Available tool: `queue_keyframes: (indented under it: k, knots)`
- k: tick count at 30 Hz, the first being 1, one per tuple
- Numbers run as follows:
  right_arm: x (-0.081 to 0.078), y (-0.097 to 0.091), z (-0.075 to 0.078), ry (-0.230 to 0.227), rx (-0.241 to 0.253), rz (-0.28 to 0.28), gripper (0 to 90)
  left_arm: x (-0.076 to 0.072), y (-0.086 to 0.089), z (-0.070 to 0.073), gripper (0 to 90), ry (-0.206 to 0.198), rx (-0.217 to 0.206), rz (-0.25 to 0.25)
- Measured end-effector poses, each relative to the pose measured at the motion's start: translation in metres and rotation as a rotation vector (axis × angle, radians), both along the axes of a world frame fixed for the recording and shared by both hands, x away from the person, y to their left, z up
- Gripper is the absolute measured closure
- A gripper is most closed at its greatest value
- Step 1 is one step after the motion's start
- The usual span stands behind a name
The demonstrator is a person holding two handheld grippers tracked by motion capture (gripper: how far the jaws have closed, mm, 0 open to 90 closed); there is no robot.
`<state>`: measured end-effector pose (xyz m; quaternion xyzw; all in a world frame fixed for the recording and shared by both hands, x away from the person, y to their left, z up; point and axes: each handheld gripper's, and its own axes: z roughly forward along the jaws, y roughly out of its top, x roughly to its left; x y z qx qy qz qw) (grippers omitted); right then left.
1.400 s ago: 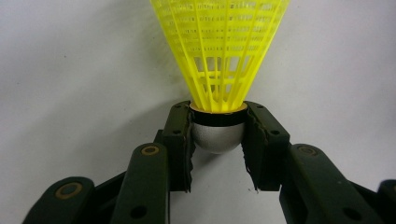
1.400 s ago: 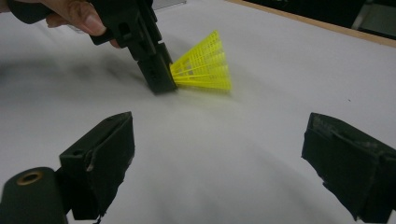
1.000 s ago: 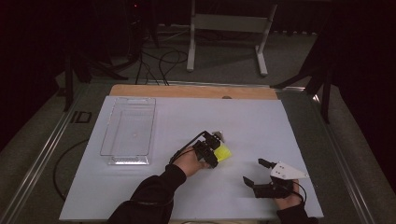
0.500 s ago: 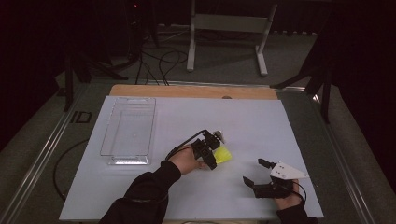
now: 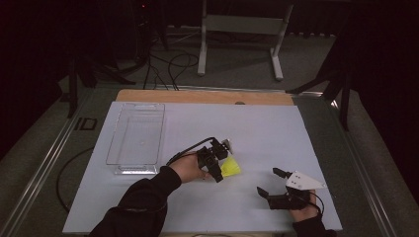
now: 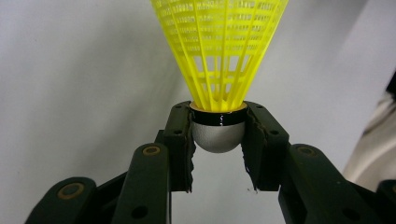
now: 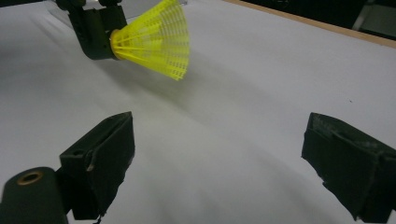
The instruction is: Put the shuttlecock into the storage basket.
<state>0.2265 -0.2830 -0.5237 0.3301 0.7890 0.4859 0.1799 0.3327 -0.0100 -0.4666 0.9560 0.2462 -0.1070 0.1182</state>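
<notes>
The white table (image 5: 276,128) carried a clear plastic tray (image 5: 136,138) at its left side, apparently bare, though the glare on its floor made that hard to confirm. Well to the right of the tray, near the middle of the sheet, the left gripper (image 5: 220,165) held a yellow shuttlecock (image 5: 230,168) clear of the surface. Its jaws were clamped on the rounded grey base (image 6: 218,135), one pad on each side just under the dark band, with the skirt (image 6: 219,46) pointing away from the hand. The right gripper (image 5: 271,183) rested low near the front right of the table, jaws spread wide with nothing between them, well apart from the shuttlecock.

The shuttlecock was likely very light, so a gentle squeeze would suffice. Its base looked smooth and domed, hence prone to slipping out if the pads sat too near the tip. The thin mesh skirt would probably bend or crack under pressure, so the base was the sound place to hold.
</notes>
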Motion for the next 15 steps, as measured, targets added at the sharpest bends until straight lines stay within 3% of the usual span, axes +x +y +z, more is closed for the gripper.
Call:
queue_keyframes:
  k: [9,10,15]
  knots:
    - [0.0,0.0,0.0,0.001,0.001,0.0,9.8,-0.002,0.009,0.012,65.7,0.002,0.008,-0.044]
    - [0.0,0.0,0.0,0.0,0.001,0.0,9.8,-0.002,0.01,0.014,65.7,0.004,-0.007,-0.03]
    - [0.0,0.0,0.0,-0.001,0.005,-0.002,9.8,-0.003,0.014,0.022,65.7,0.007,-0.019,-0.057]
